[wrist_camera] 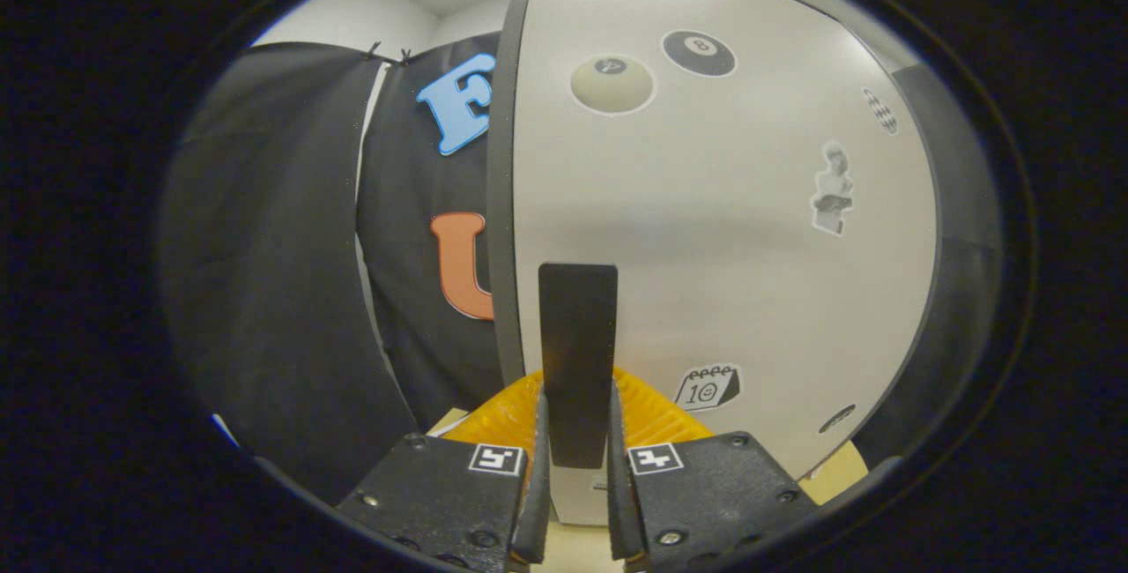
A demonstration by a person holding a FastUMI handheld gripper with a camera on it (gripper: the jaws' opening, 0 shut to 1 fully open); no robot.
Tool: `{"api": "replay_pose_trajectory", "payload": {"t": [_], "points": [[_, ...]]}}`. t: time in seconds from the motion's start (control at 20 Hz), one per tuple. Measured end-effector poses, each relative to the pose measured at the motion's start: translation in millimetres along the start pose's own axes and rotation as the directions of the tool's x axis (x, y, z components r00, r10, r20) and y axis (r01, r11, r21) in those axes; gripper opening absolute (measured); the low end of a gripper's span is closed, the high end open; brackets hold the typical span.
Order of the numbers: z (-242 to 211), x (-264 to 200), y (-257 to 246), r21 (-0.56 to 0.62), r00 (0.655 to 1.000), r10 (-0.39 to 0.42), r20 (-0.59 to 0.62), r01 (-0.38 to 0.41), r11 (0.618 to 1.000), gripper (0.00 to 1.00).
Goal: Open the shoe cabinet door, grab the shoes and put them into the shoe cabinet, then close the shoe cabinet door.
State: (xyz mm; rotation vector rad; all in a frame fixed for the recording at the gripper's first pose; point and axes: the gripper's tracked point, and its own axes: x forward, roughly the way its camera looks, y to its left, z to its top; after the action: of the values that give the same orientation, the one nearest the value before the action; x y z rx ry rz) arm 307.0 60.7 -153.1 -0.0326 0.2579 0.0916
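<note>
The shoe cabinet door (705, 238), a pale flat panel with a dark edge along its left side, stands directly ahead of the claw (577, 467) and serves as the landmark for all that follows. To the left of the door hangs the booth's black cloth wall (282, 273), with a strip of pale room wall (352, 18) above it. On the door's face, a dark vertical handle (577, 353) is mounted near the left edge, low on the panel. The claw is closed to a narrow gap around the lower end of this handle: one finger (535, 485) lies against the handle's left side and the other against its right side, so that the handle is pinched between them. An orange ribbed object (656, 419) shows at the foot of the door, behind the handle and spreading to either side of it; what it is cannot be determined. Several stickers decorate the door: a cream billiard ball (612, 84) and a black billiard ball (699, 53) near the top, a small bust figure (833, 189) toward the right edge, and a calendar sticker (708, 386) just right of the handle. A light tabletop (577, 546) shows below the door, between the fingers. The door's degree of closure against the cabinet cannot be determined.
</note>
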Motion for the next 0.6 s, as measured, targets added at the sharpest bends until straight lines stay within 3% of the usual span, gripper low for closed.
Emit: {"api": "replay_pose_trajectory", "payload": {"t": [0.6], "points": [[-8,-51,-10,-0.008,0.998,0.067,-0.005,-0.067,0.998,0.3]]}}
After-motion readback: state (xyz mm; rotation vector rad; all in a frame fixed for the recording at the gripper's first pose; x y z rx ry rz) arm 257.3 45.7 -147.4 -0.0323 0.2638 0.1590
